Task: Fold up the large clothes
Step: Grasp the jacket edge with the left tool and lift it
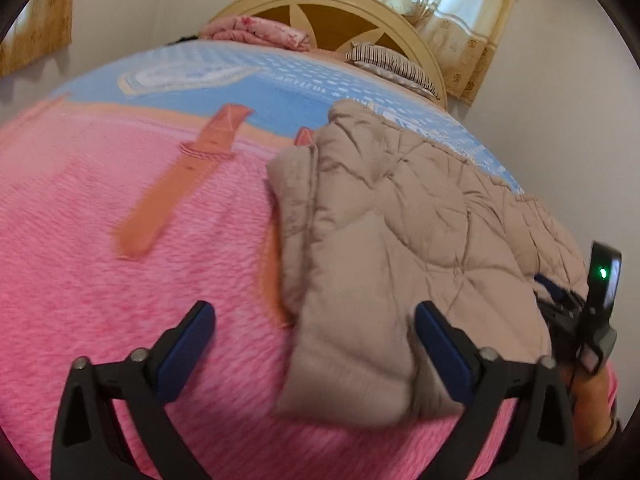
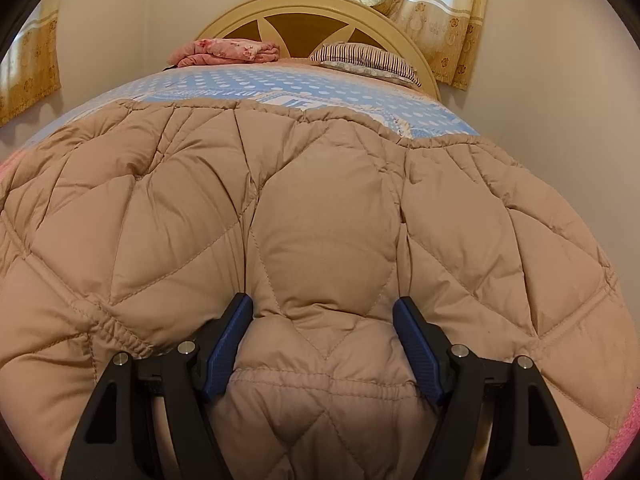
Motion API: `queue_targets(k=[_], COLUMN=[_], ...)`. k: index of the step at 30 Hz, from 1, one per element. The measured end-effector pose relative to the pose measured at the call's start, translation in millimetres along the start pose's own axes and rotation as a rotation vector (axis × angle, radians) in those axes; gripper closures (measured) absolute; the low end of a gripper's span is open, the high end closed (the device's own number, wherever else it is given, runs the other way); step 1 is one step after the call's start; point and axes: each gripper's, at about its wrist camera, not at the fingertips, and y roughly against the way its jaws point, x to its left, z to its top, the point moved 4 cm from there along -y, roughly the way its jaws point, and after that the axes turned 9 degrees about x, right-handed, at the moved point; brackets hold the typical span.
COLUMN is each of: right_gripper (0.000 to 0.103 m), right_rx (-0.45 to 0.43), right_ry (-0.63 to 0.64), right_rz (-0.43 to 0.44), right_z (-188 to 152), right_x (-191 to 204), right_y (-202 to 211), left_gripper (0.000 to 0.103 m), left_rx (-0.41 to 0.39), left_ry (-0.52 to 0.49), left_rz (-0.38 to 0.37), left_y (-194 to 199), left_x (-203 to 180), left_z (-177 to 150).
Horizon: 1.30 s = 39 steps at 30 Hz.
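The left claw (image 1: pixel 314 344) gapes empty over the bed (image 1: pixel 120 240), while the right claw (image 2: pixel 322 336) clamps a thick fold of the beige quilted coat (image 2: pixel 320 220).

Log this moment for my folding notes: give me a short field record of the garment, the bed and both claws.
garment: beige quilted jacket, partly folded, lying on the bed
surface: pink fleece blanket over a blue dotted sheet
left claw: open, a folded edge of the jacket between its fingers, not pinched
right claw: pads pressed into a puffed fold of the jacket
head of bed: pink floral bundle, striped pillow, cream headboard
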Motion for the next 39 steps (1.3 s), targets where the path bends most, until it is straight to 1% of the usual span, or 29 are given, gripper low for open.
queue_targets(k=[1,2,3,4,6,7,9,10,11,12,14,16,18,19,20,21,22,24,26,27,28,30,31,32,33,35,37,38,39], right_gripper=[0.031,0.031,0.03,0.03,0.03,0.03,0.031,0.03,0.03,0.03,0.03,0.03,0.03,0.03,0.03,0.03,0.03,0.03,0.031,0.031,0.031,0.031,0.031,0.031,0.031,0.032,0.032,0.032,0.032], right_rx=[-0.001,-0.002,-0.004,-0.004,-0.005,-0.005,-0.002,-0.001,0.0,0.0,0.004,0.012,-0.03,-0.042,-0.033,0.001,0.013,0.013,0.033,0.035,0.037,0.041,0.035,0.025,0.013,-0.006,-0.028,-0.039,-0.041], right_ry=[-0.002,-0.004,-0.005,-0.006,-0.008,-0.008,-0.01,-0.009,-0.007,-0.003,-0.001,0.004,0.013,0.029,0.038,0.036,0.03,0.048,0.051,0.064,0.066,0.058,0.063,0.076,0.089,0.117,0.143,0.14,0.128], right_rz=[0.002,0.004,0.005,0.007,0.009,0.01,0.014,0.013,0.009,0.004,0.011,0.022,0.007,-0.008,-0.016,-0.006,0.001,-0.023,-0.02,-0.012,0.006,0.068,0.1,0.134,0.17,0.234,0.312,0.361,0.394], right_z=[0,-1,-1,-1,-2,-2,-2,-2,-2,-2,-1,-5,-17,-24,-32,-40,-47,-46,-42,-41,-40,-39,-38,-38,-38,-38,-34,-32,-30], right_x=[0,0,0,-1,0,0,0,0,0,1,0,-3,-3,0,2,6,9,13,20,27,32,47,60,75,91,117,145,154,156], right_y=[1,1,1,1,1,1,1,2,2,3,6,20,49,57,59,54,47,45,46,47,48,52,56,59,63,68,73,75,74], left_gripper=[0.01,0.013,0.013,0.013,0.014,0.018,0.061,0.069,0.081,0.086,0.087,0.088,0.089,0.089,0.089,0.09,0.09,0.091,0.092,0.092,0.092,0.092,0.092,0.092,0.093,0.093,0.093,0.093,0.093], left_rx=[0.02,0.023,0.018,0.022,0.021,0.017,0.039,0.03,0.014,-0.002,-0.031,-0.043,-0.047,-0.049,-0.051,-0.058,-0.067,-0.088,-0.117,-0.133,-0.17,-0.215,-0.244,-0.261,-0.288,-0.318,-0.336,-0.344,-0.342], left_ry=[0.017,0.036,0.046,0.061,0.066,0.067,0.047,0.044,0.029,0.015,0.017,0.005,-0.01,-0.003,0.003,0.004,0.0,-0.003,0.013,0.007,-0.018,-0.057,-0.083,-0.104,-0.143,-0.219,-0.326,-0.374,-0.411], left_rz=[-0.044,-0.036,-0.041,-0.074,-0.084,-0.126,-0.208,-0.24,-0.256,-0.253,-0.265,-0.284,-0.291,-0.31,-0.325,-0.341,-0.347,-0.349,-0.379,-0.379,-0.373,-0.354,-0.347,-0.332,-0.307,-0.264,-0.211,-0.166,-0.142], left_y=[-12,-19,-24,-32,-39,-41,-42,-39,-33,-26,-12,-2,3,5,5,7,9,19,39,48,69,96,118,129,148,169,177,174,170], left_x=[-1,0,0,0,-2,-5,-13,-15,-16,-18,-20,-18,-15,-13,-11,-11,-12,-13,-15,-18,-22,-29,-35,-40,-50,-72,-104,-120,-133], left_z=[5,11,14,19,24,29,29,26,25,25,26,27,27,26,25,23,20,18,20,21,24,28,32,36,41,48,53,54,56])
